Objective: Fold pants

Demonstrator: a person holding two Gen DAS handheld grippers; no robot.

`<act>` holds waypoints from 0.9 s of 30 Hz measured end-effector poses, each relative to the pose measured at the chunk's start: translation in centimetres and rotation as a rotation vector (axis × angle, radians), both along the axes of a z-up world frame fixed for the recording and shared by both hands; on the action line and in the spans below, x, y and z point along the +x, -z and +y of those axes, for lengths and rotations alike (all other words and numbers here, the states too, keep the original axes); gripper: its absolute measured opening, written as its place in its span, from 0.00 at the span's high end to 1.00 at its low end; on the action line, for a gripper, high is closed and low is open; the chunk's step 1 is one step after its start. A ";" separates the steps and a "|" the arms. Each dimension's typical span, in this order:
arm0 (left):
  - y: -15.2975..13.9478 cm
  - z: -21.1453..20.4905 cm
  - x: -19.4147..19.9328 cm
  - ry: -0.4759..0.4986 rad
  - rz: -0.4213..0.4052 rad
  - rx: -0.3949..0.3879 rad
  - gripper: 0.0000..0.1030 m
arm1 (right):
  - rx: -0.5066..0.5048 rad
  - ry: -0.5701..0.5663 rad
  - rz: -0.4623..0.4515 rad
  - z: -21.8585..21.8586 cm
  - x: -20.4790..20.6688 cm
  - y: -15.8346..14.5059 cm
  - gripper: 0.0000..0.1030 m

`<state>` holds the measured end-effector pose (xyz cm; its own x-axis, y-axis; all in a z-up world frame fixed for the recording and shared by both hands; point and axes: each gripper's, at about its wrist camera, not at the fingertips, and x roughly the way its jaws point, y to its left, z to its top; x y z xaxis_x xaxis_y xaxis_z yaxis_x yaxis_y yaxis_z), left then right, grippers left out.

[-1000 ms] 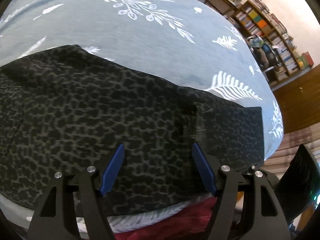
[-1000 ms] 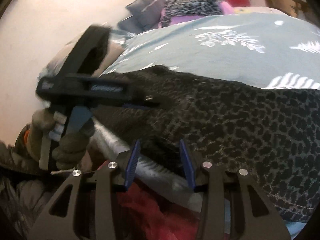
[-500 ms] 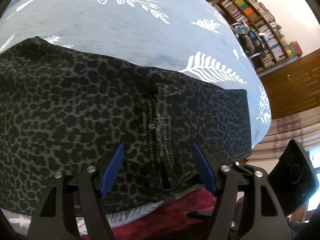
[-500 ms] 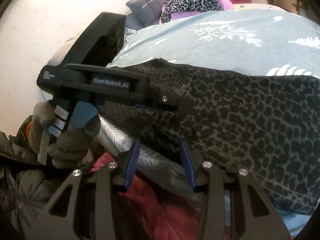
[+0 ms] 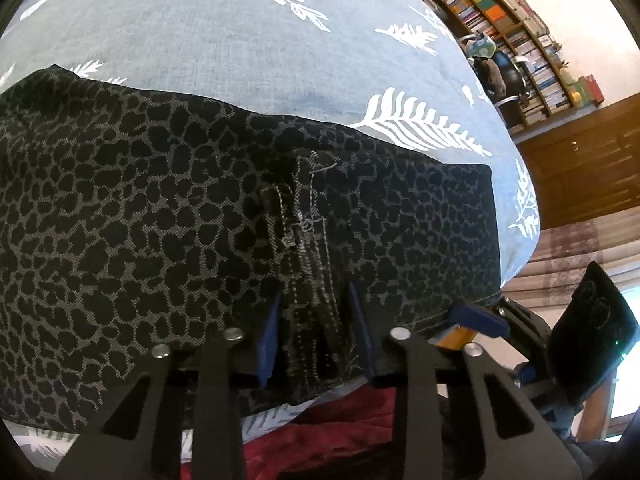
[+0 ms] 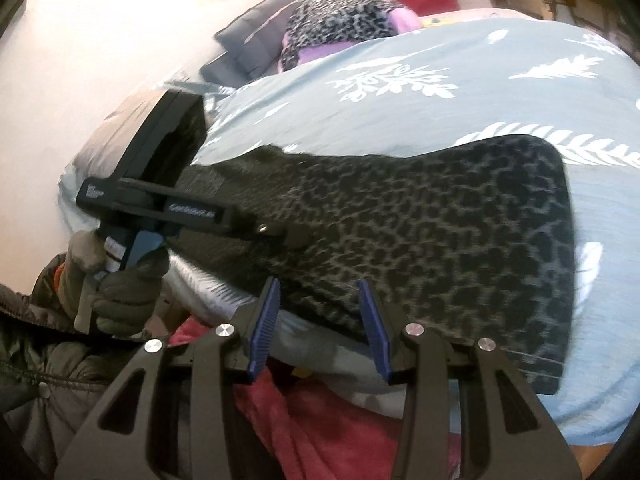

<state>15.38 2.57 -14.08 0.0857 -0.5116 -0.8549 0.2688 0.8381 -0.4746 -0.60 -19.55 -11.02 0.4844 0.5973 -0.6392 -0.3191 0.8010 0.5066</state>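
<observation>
On blue leaf-print bedcover [image 5: 240, 64] – dark leopard-print pants [image 5: 160, 216] lying flat. Left gripper [image 5: 316, 336], wide a second ago, now closing jaws around near-edge stitched seam – fold grasp starting. Right gripper [image 6: 320, 328] hovering part-open at near hem, gripping nothing.

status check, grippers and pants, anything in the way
Left gripper closing over the pants' stitched seam at the near edge. Right gripper open at the near hem, nothing pinched. Pants flat on the bedspread, nothing blocking.
</observation>
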 end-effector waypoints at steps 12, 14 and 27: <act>-5.0 3.7 -0.8 -0.086 -0.143 0.001 0.81 | 0.033 0.088 -0.036 -2.5 0.2 -2.0 0.59; -6.0 5.2 -1.0 -0.109 -0.175 0.017 0.81 | 0.034 0.095 -0.044 -2.6 0.3 -2.3 0.58; -2.4 12.6 -2.6 -0.239 -0.101 0.100 0.81 | 0.018 0.097 -0.041 0.8 4.0 -1.5 0.50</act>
